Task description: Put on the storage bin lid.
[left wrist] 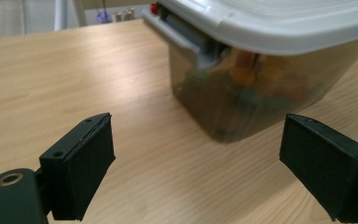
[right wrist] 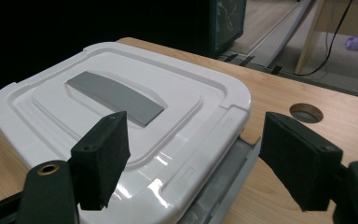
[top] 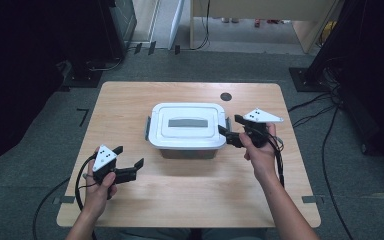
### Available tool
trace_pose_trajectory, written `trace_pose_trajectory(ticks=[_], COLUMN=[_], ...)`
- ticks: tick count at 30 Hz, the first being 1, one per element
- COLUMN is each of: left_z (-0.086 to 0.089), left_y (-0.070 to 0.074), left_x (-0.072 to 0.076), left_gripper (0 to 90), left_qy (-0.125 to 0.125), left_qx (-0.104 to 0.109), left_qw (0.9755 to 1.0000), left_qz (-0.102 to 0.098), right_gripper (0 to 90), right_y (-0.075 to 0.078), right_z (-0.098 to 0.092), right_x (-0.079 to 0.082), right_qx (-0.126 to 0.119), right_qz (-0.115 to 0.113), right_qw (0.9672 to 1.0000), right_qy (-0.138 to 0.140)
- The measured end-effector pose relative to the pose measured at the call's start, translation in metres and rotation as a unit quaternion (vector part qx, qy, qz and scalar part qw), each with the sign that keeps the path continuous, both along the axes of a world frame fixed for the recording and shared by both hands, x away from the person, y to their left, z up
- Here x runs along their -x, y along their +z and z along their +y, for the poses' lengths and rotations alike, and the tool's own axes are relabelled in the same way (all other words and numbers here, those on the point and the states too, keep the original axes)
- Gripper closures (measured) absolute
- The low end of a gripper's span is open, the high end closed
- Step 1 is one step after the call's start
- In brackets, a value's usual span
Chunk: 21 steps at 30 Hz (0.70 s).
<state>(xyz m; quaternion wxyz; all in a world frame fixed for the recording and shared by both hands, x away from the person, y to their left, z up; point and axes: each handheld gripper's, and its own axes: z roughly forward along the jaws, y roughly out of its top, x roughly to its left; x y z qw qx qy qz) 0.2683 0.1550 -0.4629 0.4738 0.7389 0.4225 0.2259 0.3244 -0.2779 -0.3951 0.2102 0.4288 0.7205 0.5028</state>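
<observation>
Lab: dark equipment racks (top: 25, 50), floor cables (top: 325, 150), carpet.

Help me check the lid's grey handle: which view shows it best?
The right gripper view: the grey handle lies close and sharp on the white lid. The high view shows it small; the left gripper view catches just the lid's edge.

A pale wooden bench (top: 190, 200) stands on grey carpet, its top rectangular with rounded corners. A round dark hole (top: 225, 96) is cut near its far edge. Resting directly on it, about the middle, is a storage box (top: 187, 145) with smoky see-through walls, a white lid (top: 187, 127) and grey side latches.
</observation>
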Motion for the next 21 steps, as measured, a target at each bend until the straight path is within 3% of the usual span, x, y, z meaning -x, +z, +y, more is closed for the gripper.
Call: trace_pose_trajectory(ticks=[7, 13, 21], left_z=[0.019, 0.038, 0.052], left_y=[-0.018, -0.035, -0.046], left_x=[0.007, 0.011, 0.017], left_gripper=[10.0, 10.0, 10.0], left_qy=[0.04, 0.081, 0.104], left_qx=[-0.02, -0.034, -0.058], left_qw=[0.9988, 0.9952, 0.991], left_qz=[0.022, 0.043, 0.06], right_gripper=[23.7, 23.7, 23.5], right_y=[-0.005, -0.016, -0.031], right_z=[-0.013, -0.029, -0.051], right_x=[0.017, 0.035, 0.054], right_qx=[0.001, -0.002, 0.004], right_qz=[0.005, 0.01, 0.021], right_qw=[1.0, 0.9998, 0.9991], right_qy=[-0.008, -0.019, -0.036])
